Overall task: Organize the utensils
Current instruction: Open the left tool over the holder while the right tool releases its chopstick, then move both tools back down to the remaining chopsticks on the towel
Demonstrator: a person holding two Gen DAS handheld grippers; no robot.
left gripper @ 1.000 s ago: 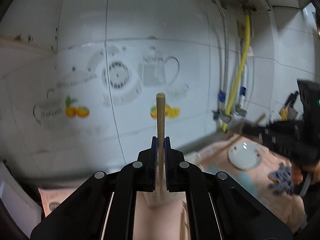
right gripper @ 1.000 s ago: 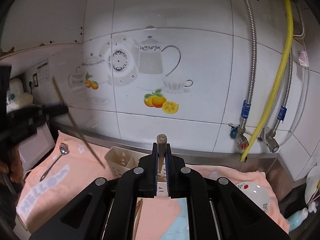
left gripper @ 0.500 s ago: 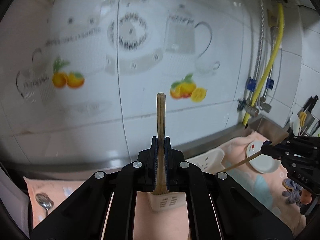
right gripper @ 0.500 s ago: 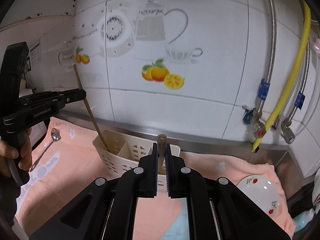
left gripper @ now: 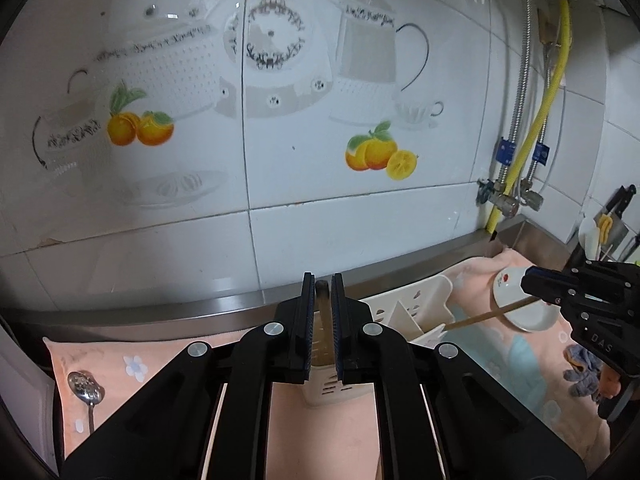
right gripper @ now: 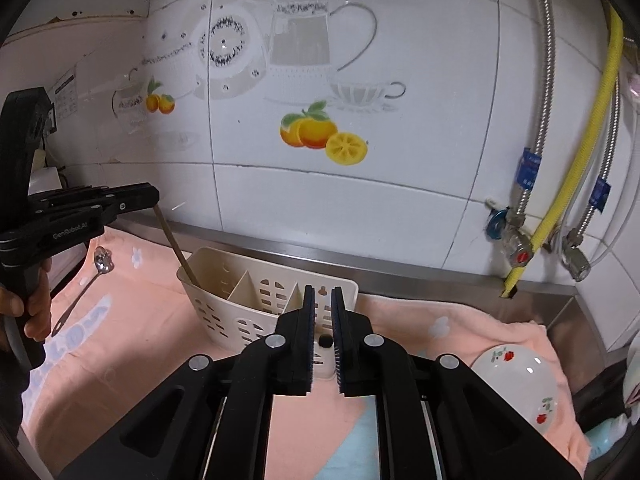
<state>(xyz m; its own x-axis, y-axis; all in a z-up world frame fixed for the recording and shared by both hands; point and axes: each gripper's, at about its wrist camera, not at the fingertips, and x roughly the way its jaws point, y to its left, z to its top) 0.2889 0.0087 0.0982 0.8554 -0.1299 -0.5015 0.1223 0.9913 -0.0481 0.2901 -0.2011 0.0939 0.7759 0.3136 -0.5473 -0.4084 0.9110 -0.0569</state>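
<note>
A cream slotted utensil holder (right gripper: 240, 300) with three compartments stands on the peach towel (right gripper: 132, 336); it also shows in the left wrist view (left gripper: 416, 312). My left gripper (left gripper: 321, 284) holds a wooden chopstick (left gripper: 322, 320) whose lower end sits in the holder's left compartment; from the right wrist view the stick (right gripper: 176, 248) slants down from that gripper (right gripper: 154, 200). My right gripper (right gripper: 321, 304) sits just above the holder's right end; a dark chopstick end (right gripper: 326, 340) shows low between its slightly parted jaws. In the left wrist view that chopstick (left gripper: 488, 316) slants into the holder.
A metal spoon (right gripper: 86, 284) lies on the towel to the left; it also shows in the left wrist view (left gripper: 86, 390). A white flowered dish (right gripper: 516, 384) lies at the right. Yellow hose (right gripper: 576, 152) and steel pipes run down the tiled wall. A steel ledge (right gripper: 400, 264) runs behind the holder.
Both grippers have come down toward the holder. Both chopsticks have slid down between the jaws, and their lower ends now sit in the holder.
</note>
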